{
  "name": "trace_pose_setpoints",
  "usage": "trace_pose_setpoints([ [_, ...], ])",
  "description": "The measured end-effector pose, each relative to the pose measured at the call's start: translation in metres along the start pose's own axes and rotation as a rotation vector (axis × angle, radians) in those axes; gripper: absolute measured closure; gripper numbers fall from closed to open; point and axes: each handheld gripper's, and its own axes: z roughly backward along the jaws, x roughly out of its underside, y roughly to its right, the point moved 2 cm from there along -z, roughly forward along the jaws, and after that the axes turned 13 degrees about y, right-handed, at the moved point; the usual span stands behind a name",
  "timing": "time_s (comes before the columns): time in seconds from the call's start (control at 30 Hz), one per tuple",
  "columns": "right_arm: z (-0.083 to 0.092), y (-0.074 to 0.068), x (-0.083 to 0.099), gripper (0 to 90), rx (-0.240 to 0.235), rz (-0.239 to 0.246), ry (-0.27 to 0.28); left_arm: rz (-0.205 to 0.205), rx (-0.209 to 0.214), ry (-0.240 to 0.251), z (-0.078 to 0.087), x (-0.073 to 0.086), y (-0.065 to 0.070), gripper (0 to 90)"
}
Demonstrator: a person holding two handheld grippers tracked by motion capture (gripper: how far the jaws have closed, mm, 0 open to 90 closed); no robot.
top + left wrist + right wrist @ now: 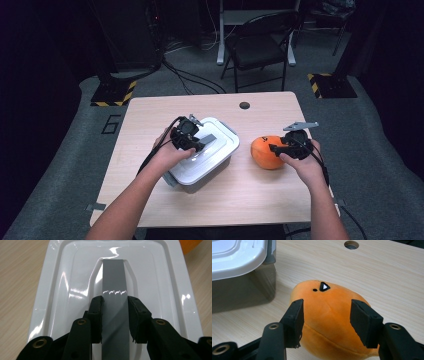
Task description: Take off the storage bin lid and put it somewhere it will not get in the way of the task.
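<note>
At the near edge of the pale wood-grain table (150,200) the person's two forearms come in, with bare board between and in front of them. The left gripper (192,145) sits over the white lid (57,290) of a box (242,292), its black jaws pinching the flat grey handle strip (113,285) that runs down the lid's middle; both pads press on the strip's sides. The lid is glossy moulded plastic with stepped, rounded ridges, and the box beneath has clear walls and a grey clasp at its end.

To the right, well clear of the box, lies the orange plush toy (266,152), soft and egg-shaped, with a seam along its side and a small black triangle and dot on top. The right gripper (325,322) straddles it, jaws half spread with a pad against each flank; whether they squeeze I cannot tell.

Open tabletop lies beyond both, up to a round cable hole (244,105) near the far edge. Past the table, a folding chair (260,45) and floor cables (190,80) stand on grey carpet.
</note>
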Motion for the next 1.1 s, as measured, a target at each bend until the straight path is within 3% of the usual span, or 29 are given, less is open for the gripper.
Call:
trace_pose_setpoints([
  [0.2,-0.001,0.0,0.001,44.7,0.001,-0.006,-0.001,0.03,0.041,0.015,0.004,-0.002,0.0,66.5],
  [0.5,-0.001,0.0,0.001,44.7,0.001,-0.006,0.0,0.038,0.05,0.034,0.013,-0.006,-0.003,66.5],
  [0.77,-0.001,0.0,0.001,44.7,0.002,-0.008,0.002,0.066,0.022,0.067,0.03,-0.008,-0.017,66.5],
  [1.1,0.0,0.0,0.0,44.7,0.002,-0.002,0.001,0.105,-0.024,0.071,0.048,0.004,-0.042,66.5],
])
